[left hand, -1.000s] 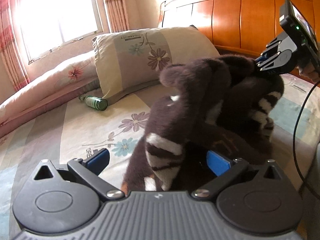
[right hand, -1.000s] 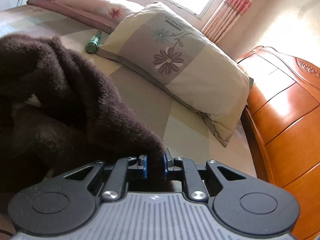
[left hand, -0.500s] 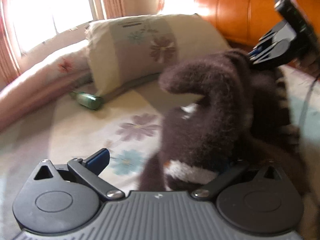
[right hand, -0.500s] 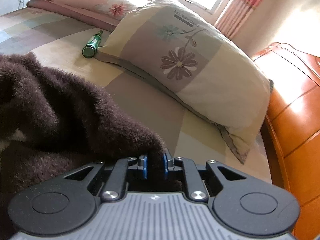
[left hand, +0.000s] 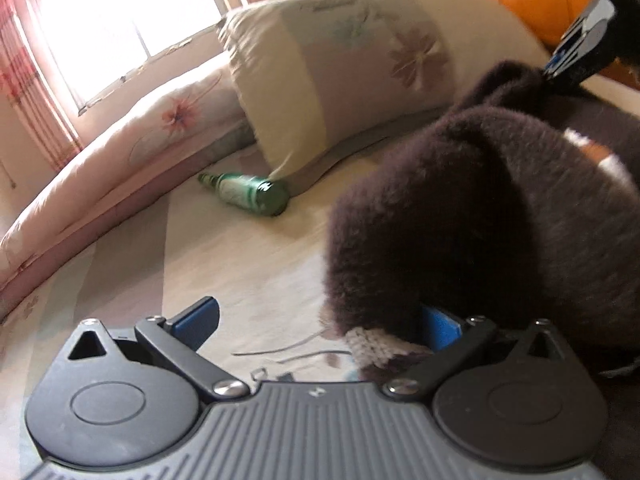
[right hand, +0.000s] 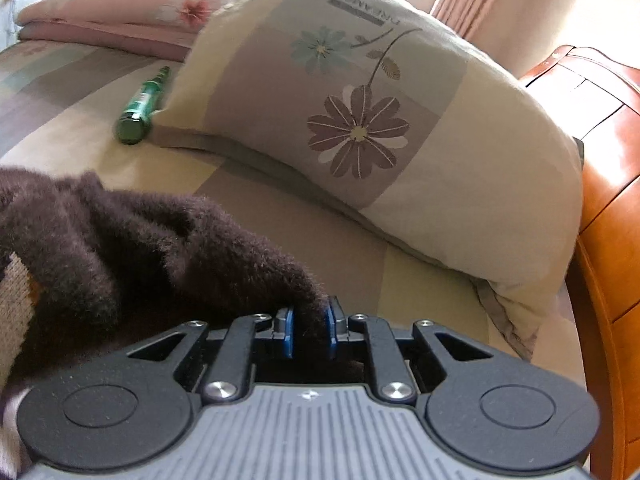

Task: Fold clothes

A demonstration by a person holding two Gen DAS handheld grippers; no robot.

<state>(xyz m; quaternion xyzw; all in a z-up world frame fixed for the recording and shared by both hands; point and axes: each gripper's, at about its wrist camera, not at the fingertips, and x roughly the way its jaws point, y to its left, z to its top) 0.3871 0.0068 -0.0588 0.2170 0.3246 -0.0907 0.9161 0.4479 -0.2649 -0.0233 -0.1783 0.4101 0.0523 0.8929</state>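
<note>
Both grippers work one fuzzy brown sweater (right hand: 132, 248), bunched on the bed (right hand: 72, 132) short of the pillow (right hand: 360, 120). Right gripper (right hand: 310, 334) pinches an edge; left gripper (left hand: 320, 326) gapes wide, empty. Next, likely, it must catch another edge.

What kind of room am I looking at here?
Most likely a bedroom: a flower-print pillow leans by an orange wooden headboard, and a folded pink quilt lies along a curtained window.
</note>
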